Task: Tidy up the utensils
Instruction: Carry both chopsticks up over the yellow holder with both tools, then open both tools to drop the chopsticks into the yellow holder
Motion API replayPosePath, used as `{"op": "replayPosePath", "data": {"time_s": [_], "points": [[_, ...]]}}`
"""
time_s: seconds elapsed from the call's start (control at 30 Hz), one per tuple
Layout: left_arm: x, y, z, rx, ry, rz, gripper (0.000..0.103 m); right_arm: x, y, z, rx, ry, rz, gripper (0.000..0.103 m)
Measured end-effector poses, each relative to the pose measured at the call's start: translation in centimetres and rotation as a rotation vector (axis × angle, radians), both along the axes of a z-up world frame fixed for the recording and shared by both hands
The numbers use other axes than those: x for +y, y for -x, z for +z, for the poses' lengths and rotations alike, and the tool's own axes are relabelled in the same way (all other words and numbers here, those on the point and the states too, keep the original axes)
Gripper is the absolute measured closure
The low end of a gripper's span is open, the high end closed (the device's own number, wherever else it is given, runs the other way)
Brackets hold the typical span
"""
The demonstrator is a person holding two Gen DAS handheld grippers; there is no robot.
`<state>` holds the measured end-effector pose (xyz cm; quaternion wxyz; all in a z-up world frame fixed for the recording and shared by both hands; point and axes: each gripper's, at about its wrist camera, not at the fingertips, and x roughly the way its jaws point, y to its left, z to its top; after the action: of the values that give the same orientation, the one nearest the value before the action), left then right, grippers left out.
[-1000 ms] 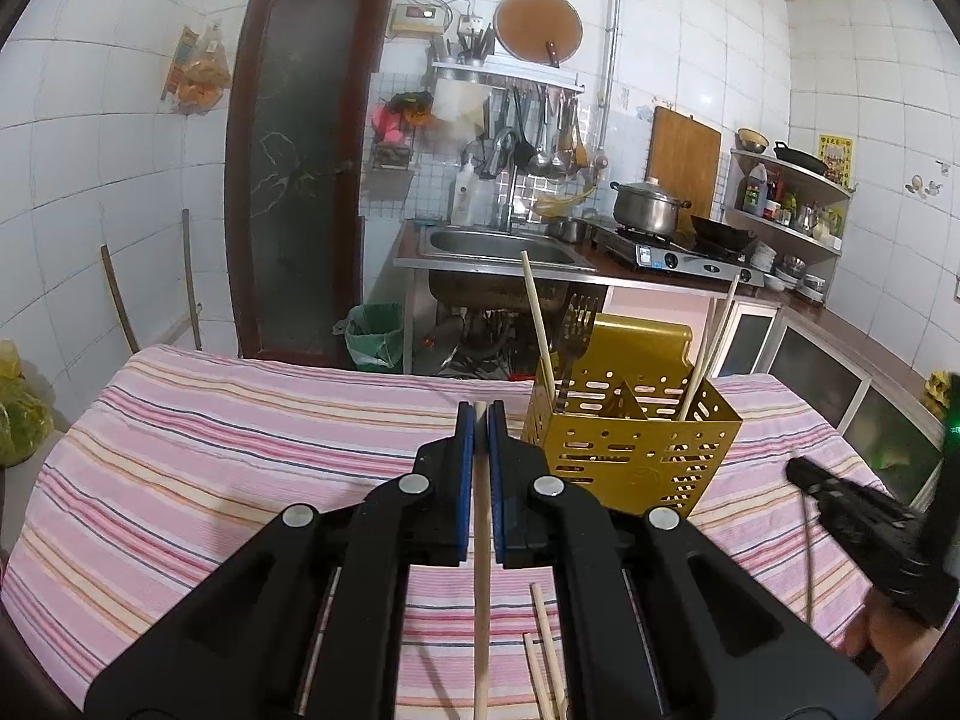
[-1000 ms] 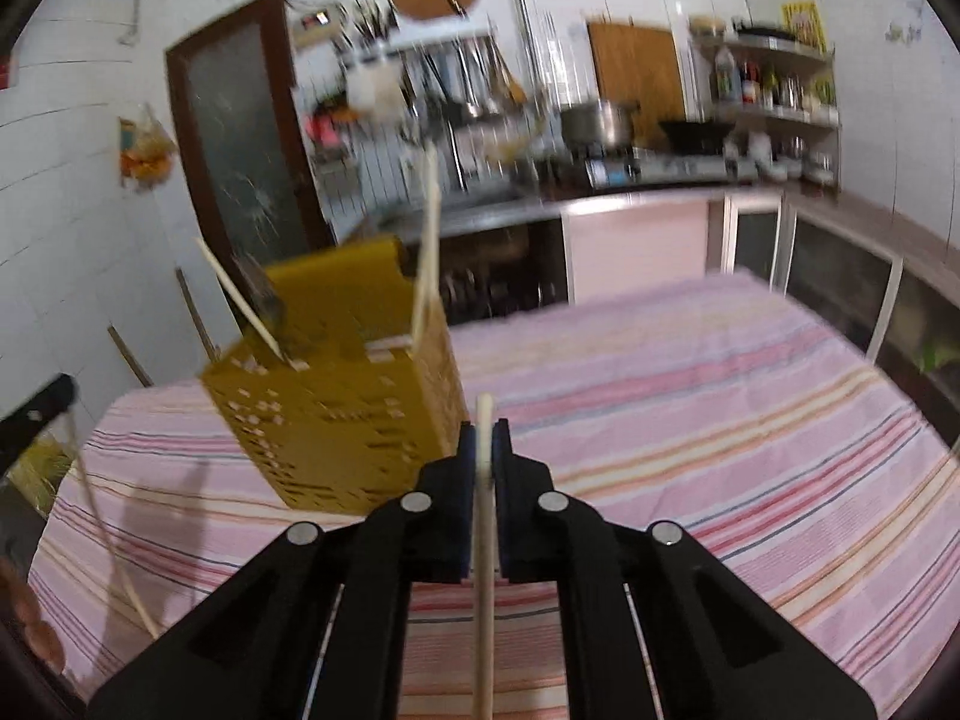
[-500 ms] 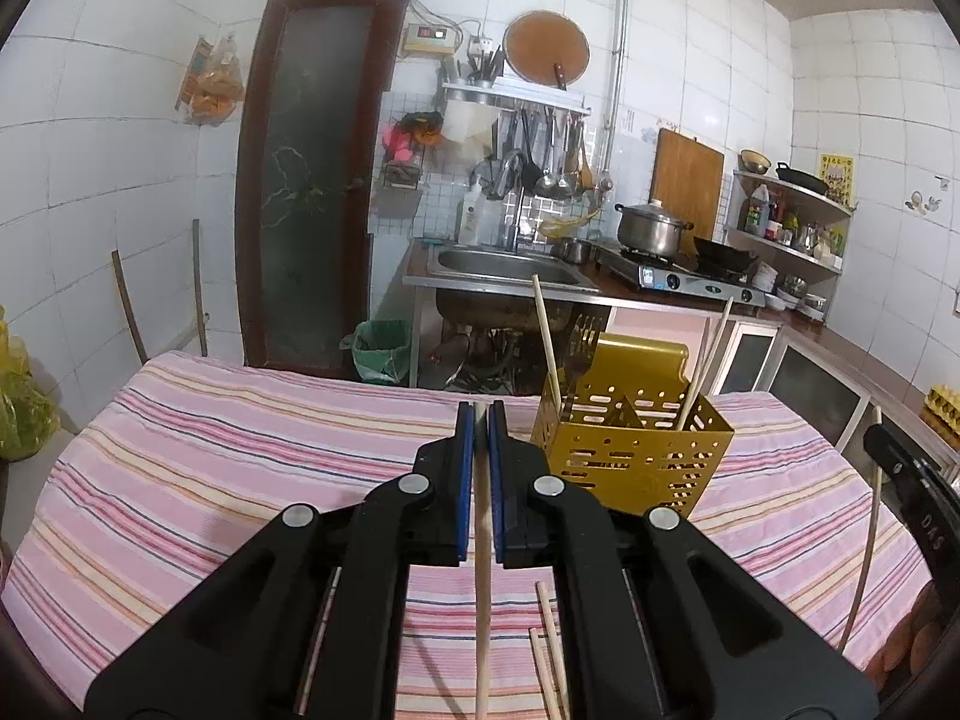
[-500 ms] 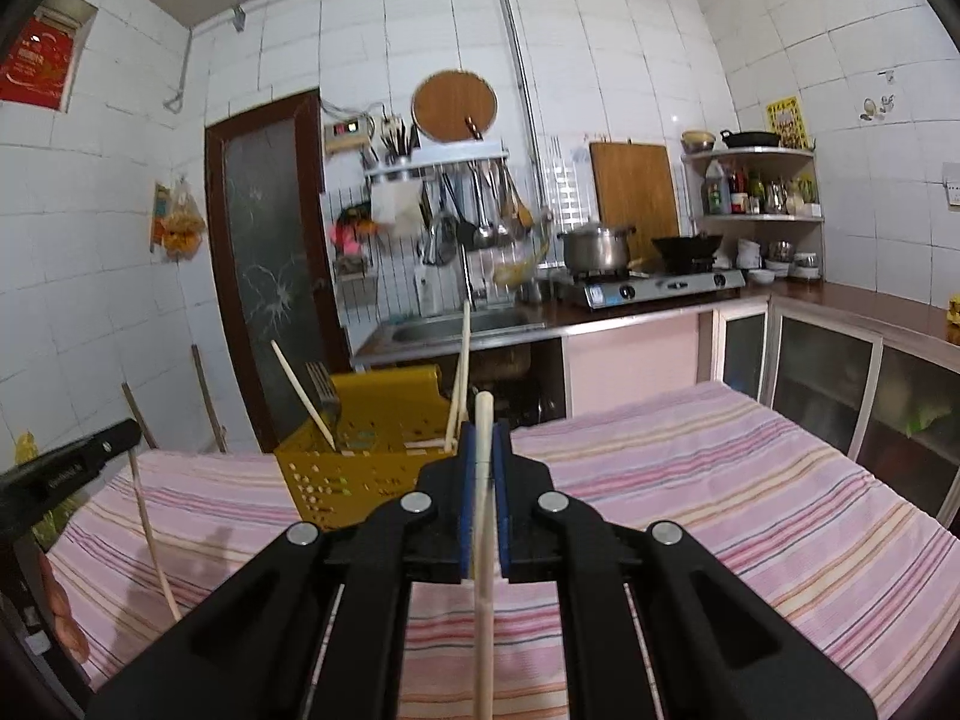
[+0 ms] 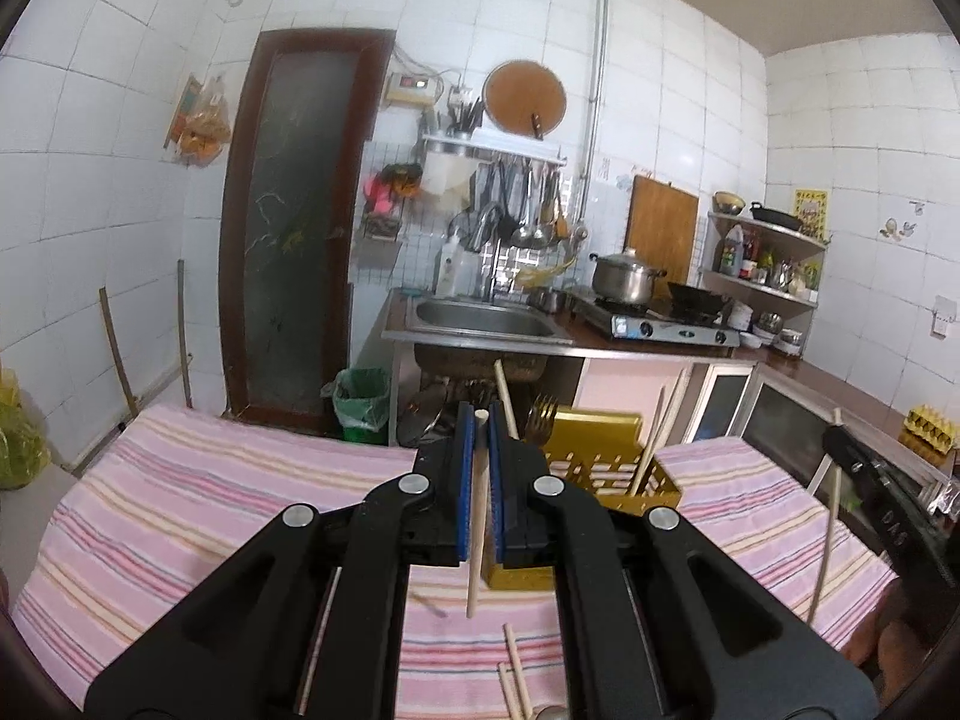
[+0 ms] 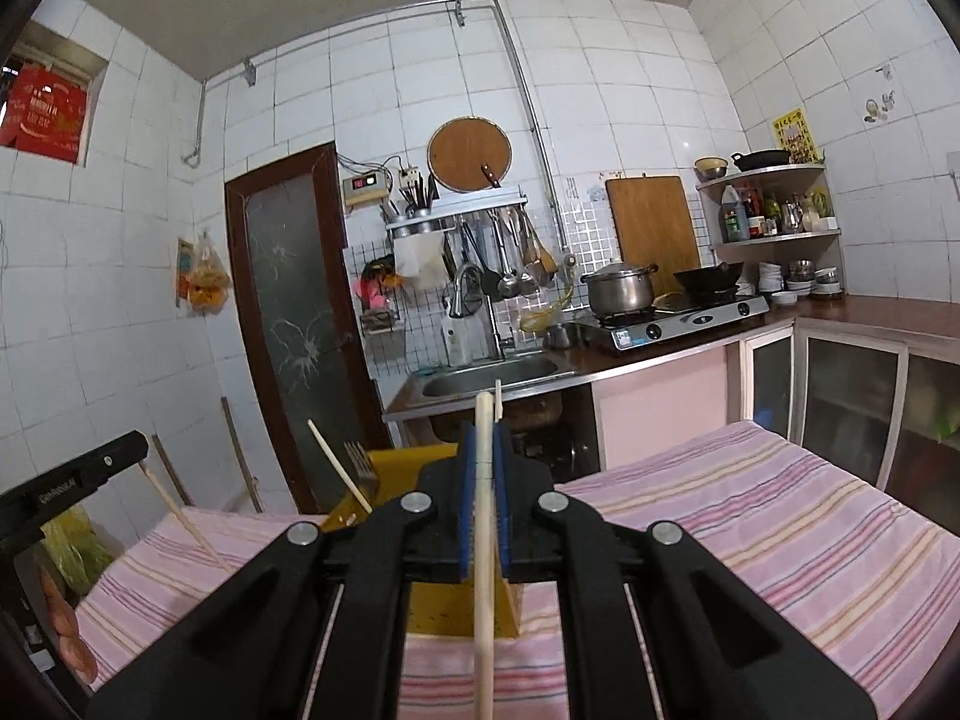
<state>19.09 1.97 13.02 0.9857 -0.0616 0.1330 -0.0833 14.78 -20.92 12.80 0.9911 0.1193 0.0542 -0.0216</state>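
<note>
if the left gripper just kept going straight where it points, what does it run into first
Most likely the yellow utensil caddy standing on the table just beyond the left gripper, slightly to its right; depth is hard to judge, so it might graze past.

even, soft daylight; white tiles bright, no harsh glare. strong fisheye bending, dark vignette corners. focus mostly sharp.

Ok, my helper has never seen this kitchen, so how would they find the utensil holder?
Start at the pink striped table. Toward its far edge, nearest the sink counter, stands the yellow perforated caddy. It alone stands upright there, with a fork and chopsticks sticking out.
</note>
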Motion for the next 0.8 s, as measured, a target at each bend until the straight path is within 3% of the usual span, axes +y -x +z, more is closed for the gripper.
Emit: {"op": "replayPosePath", "data": {"time_s": [0.63,0.8], "points": [[-0.7,-2.1,6.8,-0.084,0.050,-0.041,0.100,0.1,-4.5,2.8,-0.061,-0.025,0.032,0.097],[-1.5,-3.7,8.3,-0.106,0.060,-0.051,0.100,0.4,-5.7,5.1,-0.111,-0.004,0.025,0.097]]}}
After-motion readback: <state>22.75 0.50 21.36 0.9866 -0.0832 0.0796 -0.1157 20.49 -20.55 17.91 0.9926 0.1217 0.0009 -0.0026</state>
